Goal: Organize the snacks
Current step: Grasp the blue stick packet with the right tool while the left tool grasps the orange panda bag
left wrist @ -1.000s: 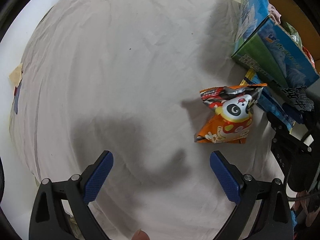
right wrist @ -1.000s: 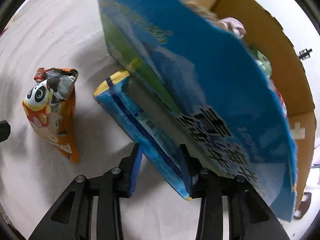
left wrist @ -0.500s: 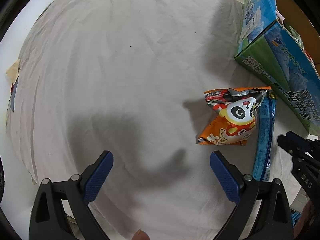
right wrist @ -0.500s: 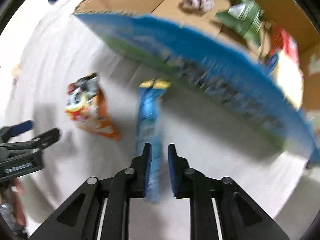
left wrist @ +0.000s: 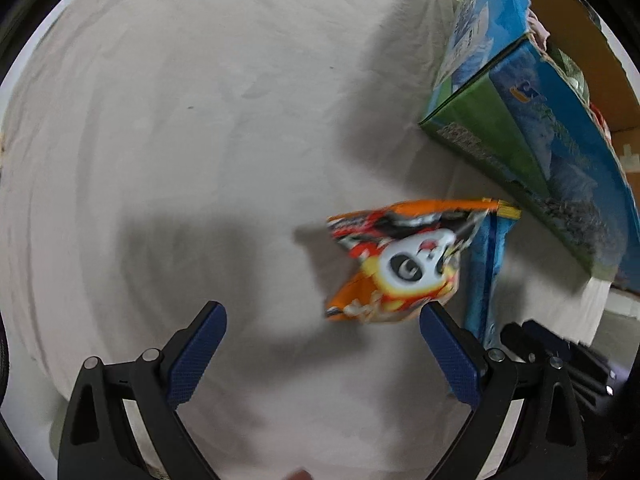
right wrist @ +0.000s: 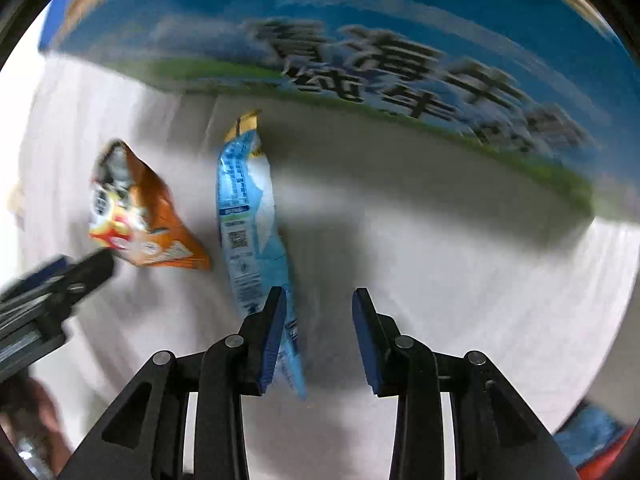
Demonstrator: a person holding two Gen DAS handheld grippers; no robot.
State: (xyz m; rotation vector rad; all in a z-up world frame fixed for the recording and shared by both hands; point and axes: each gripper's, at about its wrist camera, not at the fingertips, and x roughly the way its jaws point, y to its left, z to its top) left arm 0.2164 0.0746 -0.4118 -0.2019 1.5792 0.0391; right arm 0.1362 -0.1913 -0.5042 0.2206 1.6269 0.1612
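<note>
Lying lengthwise on the pale cloth (left wrist: 200,140), the blue packet (right wrist: 248,224) runs from my right claw (right wrist: 318,336) toward the carton (right wrist: 360,24), its yellow-tipped far end close under the carton's printed wall. My right claw's jaws stand parted with a clear gap; the packet's near end lies against the inner face of my left-side finger (right wrist: 274,332) and the other finger is apart from it, so nothing is gripped. Just beside the packet, on its left, the orange panda snack bag (left wrist: 394,264) sits puffed on the cloth, nearly touching the packet along one edge.

My left claw (left wrist: 322,336) is spread wide and holds nothing, its right-side finger (left wrist: 448,352) close to the bag's lower corner; whether they touch I cannot tell. From the right wrist view that claw's dark tip sits right at the bag's near corner.

Open room lies to the left of the bag: a broad stretch of wrinkled cloth, shadowed in the middle, running out to the cloth's rounded edge. To the right the way is closed off by the carton's long blue-and-green side standing on the cloth.

Inside the carton, over its torn upper rim, I glimpse a green wrapper (left wrist: 572,74) and something pinkish (left wrist: 538,28); too little shows to say more.
</note>
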